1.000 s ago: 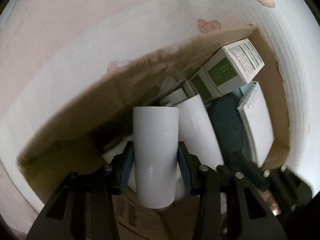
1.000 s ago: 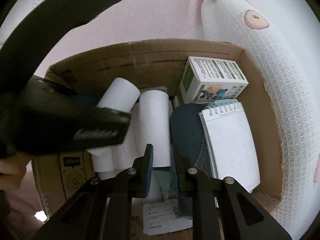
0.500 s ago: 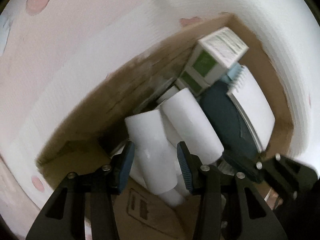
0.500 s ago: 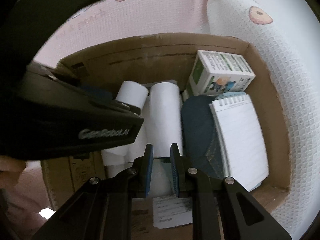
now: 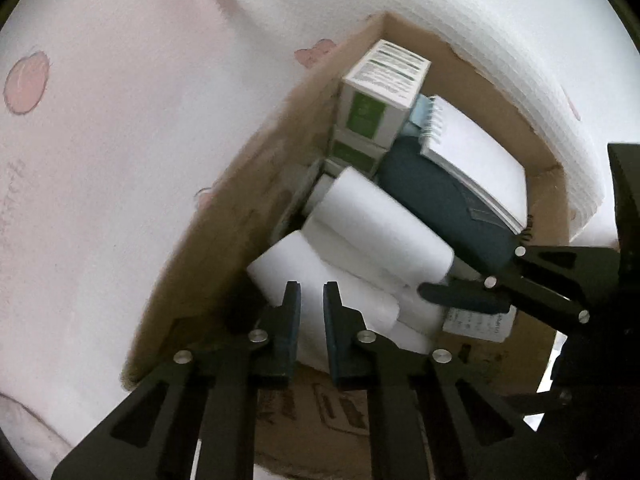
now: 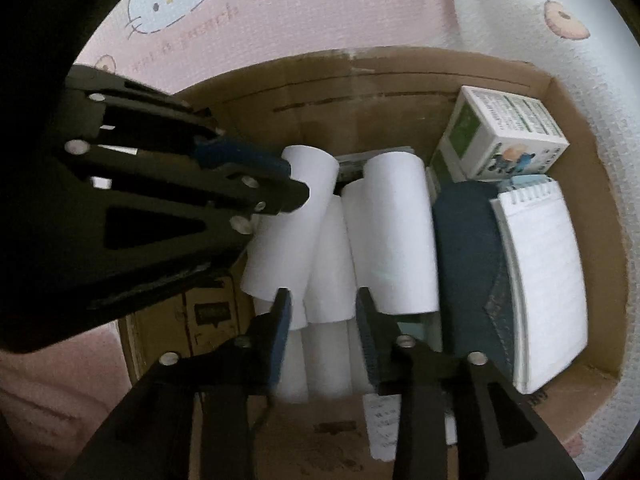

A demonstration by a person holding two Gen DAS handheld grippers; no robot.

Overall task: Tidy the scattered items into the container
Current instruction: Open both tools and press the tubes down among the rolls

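Hovering at the left of the right wrist view, the left gripper (image 6: 296, 184) has let go of the white roll (image 6: 288, 232) it held a second ago; that roll now lies slanted in the cardboard box (image 6: 360, 80), leaning against the other rolls. Its jaws have snapped together with nothing between them, and in its own view the left gripper's tips sit just above the near end of that roll, at the lower middle of the frame. So this item counts as delivered, and the hand looks free to fetch another.

At the bottom centre of the right wrist view, the right gripper (image 6: 322, 308) is spreading its jaws, which were nearly closed half a second ago. The lower ends of the rolls show in the gap between them, but the pads press on nothing. It may be preparing to nudge or straighten the pile; that is only a guess.

Further right in the box, a larger white roll (image 6: 392, 236) lies beside a dark blue pouch (image 6: 464, 264), with a spiral notepad (image 6: 544, 280) resting on it. At the upper right, a green-and-white carton (image 6: 504, 136) stands in the far corner.

Around the box is a pink printed blanket (image 6: 320, 8); no loose items show on it here.
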